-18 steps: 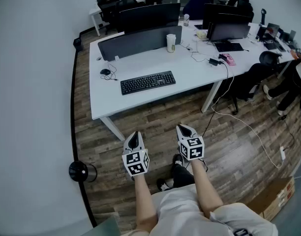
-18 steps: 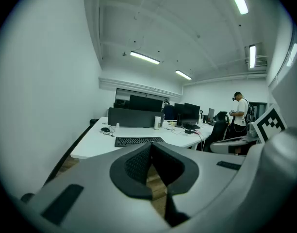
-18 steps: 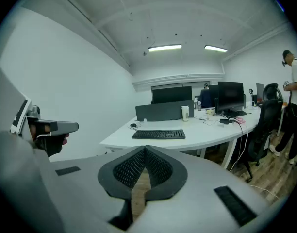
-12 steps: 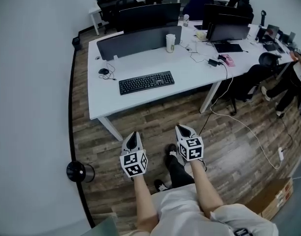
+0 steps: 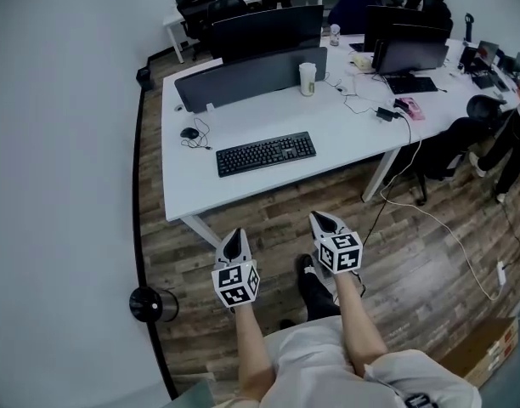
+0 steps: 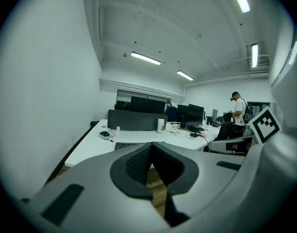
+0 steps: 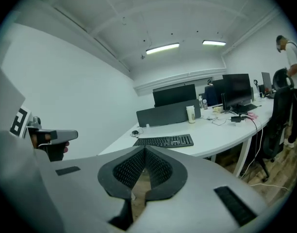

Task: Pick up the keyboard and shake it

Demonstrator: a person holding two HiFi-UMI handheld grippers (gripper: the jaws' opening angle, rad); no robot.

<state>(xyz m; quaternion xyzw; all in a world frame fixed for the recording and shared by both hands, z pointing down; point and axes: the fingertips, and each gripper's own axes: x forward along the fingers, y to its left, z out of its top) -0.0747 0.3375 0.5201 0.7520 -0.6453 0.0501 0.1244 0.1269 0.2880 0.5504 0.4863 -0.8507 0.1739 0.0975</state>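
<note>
Head view: one keyboard (image 5: 266, 153), one mouse (image 5: 189, 133), two grippers, jaws closed

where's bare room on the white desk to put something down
Bare: the white desk in front of the black keyboard, and the stretch to its right. Crowded: the far right end, with cables, a black adapter and a black monitor.

A white desk (image 5: 353, 134) stood on a wood-plank floor (image 5: 421, 253). On it were a black mouse (image 5: 189, 133) near the left end, a lidded cup (image 5: 308, 79) just beside a grey divider panel (image 5: 251, 76), a dark monitor (image 5: 412, 55) and a pink object (image 5: 411, 108). A round black object (image 5: 148, 304) sat by the wall.
</note>
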